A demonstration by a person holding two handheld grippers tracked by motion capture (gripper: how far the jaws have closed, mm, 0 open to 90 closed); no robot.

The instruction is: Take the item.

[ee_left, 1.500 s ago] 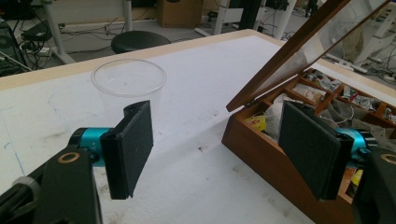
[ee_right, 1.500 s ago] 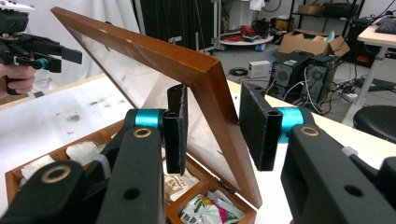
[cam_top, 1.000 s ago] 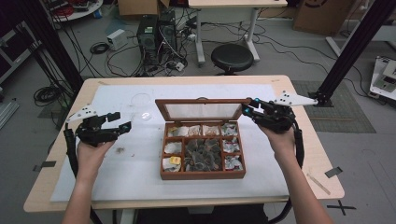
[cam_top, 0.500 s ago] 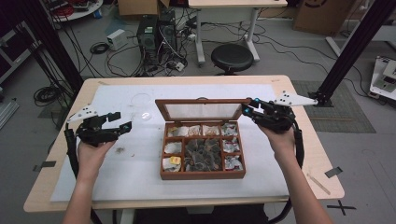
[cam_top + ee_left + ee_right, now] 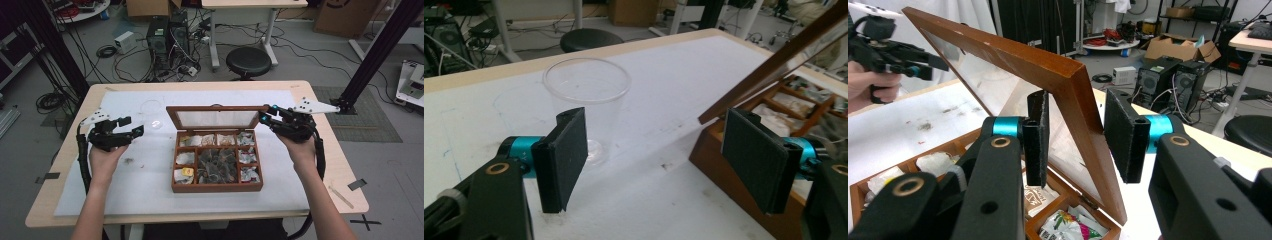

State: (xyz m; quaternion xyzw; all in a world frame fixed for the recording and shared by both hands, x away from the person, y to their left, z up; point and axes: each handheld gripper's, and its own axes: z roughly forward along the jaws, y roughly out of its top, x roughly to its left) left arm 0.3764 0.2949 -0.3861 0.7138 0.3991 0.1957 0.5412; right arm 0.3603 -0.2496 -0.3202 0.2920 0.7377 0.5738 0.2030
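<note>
Nothing has shifted: the right tool [image 5: 1075, 137] still pinches the tea box's glass lid [image 5: 1013, 65] upright; the left tool [image 5: 659, 160] waits wide.

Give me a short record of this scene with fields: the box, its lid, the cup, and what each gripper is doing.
box: wooden box with compartments of packets, on the white mat
lid: glass-paned lid raised, tilted open
cup: clear plastic cup, upright, left of the box
right gripper: right gripper straddles the lid's side frame; contact of the fingers unclear
left gripper: left gripper open, holding nothing, aimed toward the cup
</note>
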